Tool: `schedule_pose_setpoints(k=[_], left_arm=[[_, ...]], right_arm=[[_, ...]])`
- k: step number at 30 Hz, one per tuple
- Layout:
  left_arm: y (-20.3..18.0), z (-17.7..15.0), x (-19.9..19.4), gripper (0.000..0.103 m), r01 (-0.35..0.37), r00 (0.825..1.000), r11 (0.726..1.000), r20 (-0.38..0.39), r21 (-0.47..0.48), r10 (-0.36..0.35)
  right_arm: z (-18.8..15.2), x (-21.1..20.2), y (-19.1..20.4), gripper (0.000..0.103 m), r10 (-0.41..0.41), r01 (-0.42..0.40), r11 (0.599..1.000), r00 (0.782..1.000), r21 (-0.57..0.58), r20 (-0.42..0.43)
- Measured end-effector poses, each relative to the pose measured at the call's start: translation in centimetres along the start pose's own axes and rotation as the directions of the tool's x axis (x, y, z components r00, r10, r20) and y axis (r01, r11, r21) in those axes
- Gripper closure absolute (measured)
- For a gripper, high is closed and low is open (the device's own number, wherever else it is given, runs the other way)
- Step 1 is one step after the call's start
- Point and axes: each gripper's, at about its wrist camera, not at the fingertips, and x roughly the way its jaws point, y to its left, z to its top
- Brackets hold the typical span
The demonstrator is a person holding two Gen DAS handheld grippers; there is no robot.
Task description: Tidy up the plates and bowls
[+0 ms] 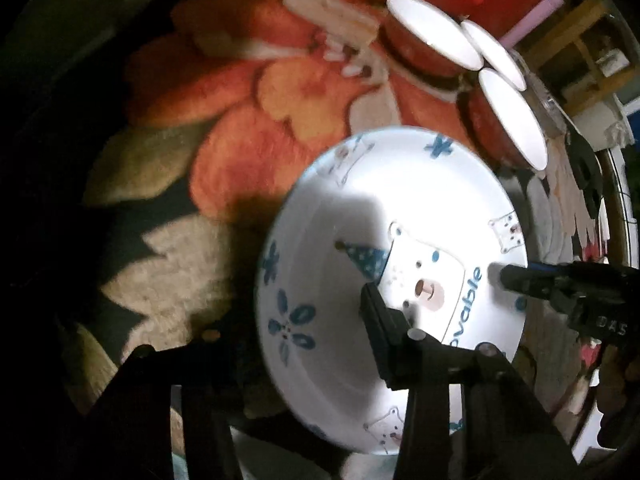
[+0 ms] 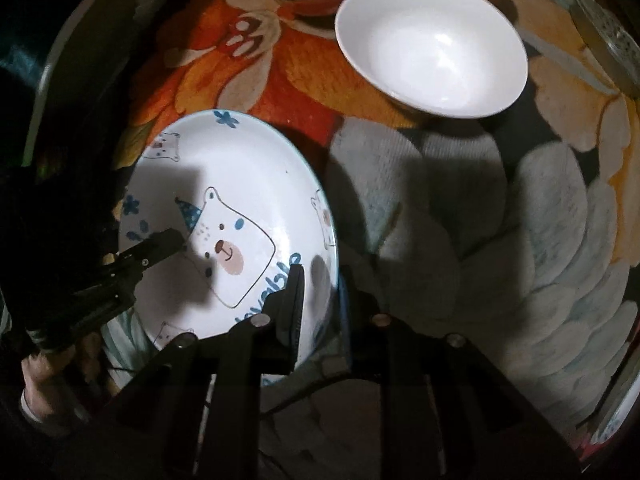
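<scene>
Right gripper (image 2: 320, 280) pinches near rim of bear plate (image 2: 240, 184), left gripper (image 2: 176, 240) grips opposite rim, plate tilted, bowls (image 2: 432, 48) lie ahead.

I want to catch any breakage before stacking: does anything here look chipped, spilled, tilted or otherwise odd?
No chips or spills show. The bear plate sits tilted rather than flat on the floral cloth, its rim pinched by the right gripper while the left gripper reaches over it. The three white bowls stand upright and empty.

Dim, blurry fisheye views; glare whitens the plate (image 1: 400, 200), edges fall black.
</scene>
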Motion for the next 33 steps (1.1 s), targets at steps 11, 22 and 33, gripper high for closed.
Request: schedule_pose_setpoints(k=[11,22,33], left_arm=[[0.4,-2.0,-1.3,0.074,0.041,0.999,0.999,-0.019,-0.004,-0.041],[-4.6,-2.7,-5.6,0.074,0.062,0.998,0.996,0.005,0.058,-0.062],[-14.6,-2.4,-6.1,0.073,0.101,0.995,0.967,-0.034,0.233,-0.095]], right_arm=[[-0.3,0.2,0.1,0.093,-0.021,0.020,0.999,0.999,-0.035,-0.029],[-2.5,-5.1,-0.4,0.093,-0.044,0.038,0.995,0.997,-0.094,-0.058],[-7.1,-10.0,-7.6,0.093,-0.034,0.035,0.997,0.999,0.072,-0.021]])
